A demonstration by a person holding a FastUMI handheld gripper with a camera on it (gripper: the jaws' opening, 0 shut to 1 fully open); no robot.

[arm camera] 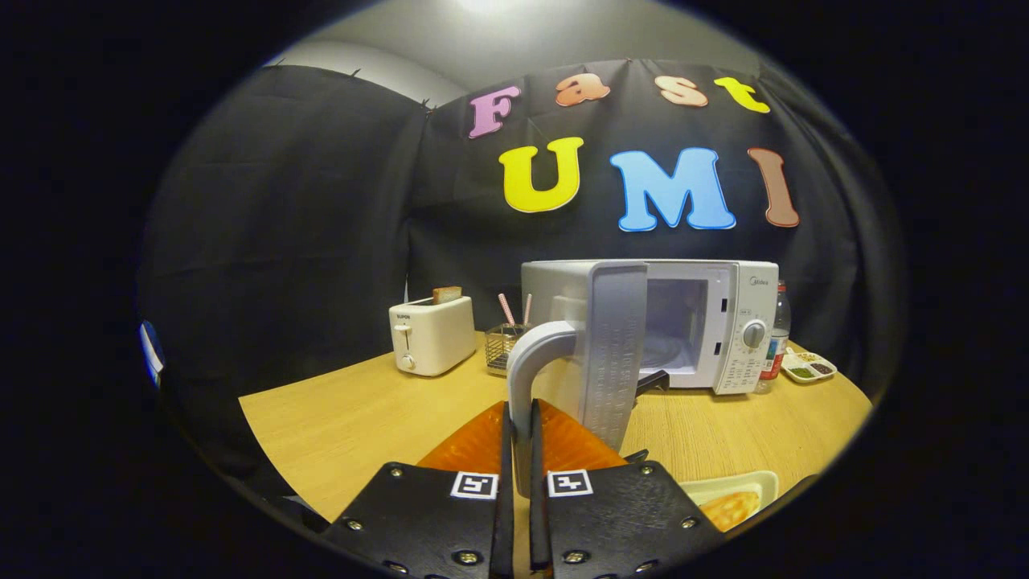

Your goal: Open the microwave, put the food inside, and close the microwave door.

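The gripper [521,438] is clamping the door handle [532,366] of the microwave [727,322] — both fingers are pressing on the lower end of the handle, with only a narrow gap left between them. The door [615,354] is standing swung open, seen nearly edge-on, in front of the left half of the microwave. Behind the door, the cavity [674,330] is lying exposed, and the control panel with its dial [753,334] is sitting at the right of it.

Nearer than the microwave and right of the fingers, a plate [735,489] is resting on the wooden table [346,418], carrying the food [730,508] — a flat golden piece.

Left of the microwave, a wire basket [505,346] is holding straws; further left, a toaster [432,334] is carrying a slice of bread [447,294]. Right of the microwave, a bottle [778,334] and a small divided dish [808,367] are standing close by.
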